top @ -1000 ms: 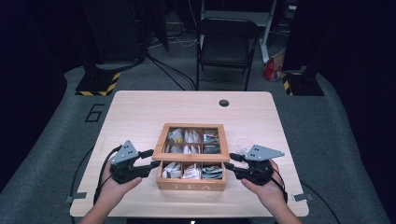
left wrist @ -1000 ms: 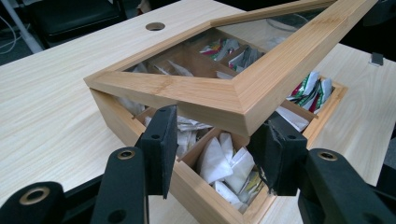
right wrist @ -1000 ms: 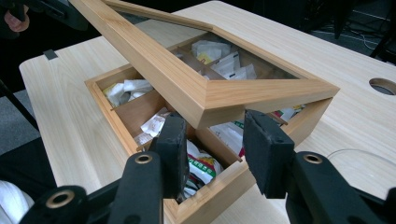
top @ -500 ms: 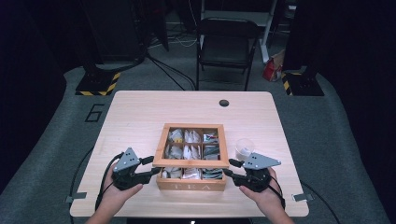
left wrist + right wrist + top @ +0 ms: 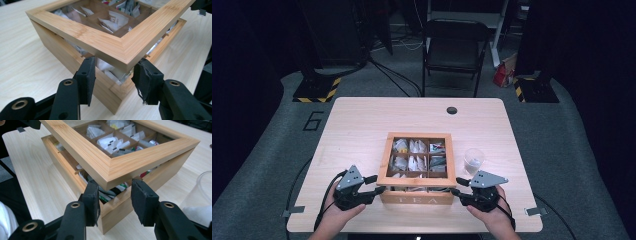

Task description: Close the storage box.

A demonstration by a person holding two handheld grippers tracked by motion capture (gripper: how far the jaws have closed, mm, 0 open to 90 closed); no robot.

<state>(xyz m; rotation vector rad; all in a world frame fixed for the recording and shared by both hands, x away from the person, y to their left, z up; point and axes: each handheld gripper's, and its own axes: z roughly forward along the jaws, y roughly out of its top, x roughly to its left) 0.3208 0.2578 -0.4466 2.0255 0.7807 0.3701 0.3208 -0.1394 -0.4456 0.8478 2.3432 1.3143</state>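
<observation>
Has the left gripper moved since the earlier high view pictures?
Yes. In the high view the left gripper has come toward the table's near edge, from beside the tea box's left wall to its near left corner, under the raised lid.

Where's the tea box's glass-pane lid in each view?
High view: lid centre of table, between both claws.
Left gripper view: lid raised, its corner just above the jaws.
Right gripper view: lid raised, its corner above the jaws.
Shared landmark: tea packets under the pane.
</observation>
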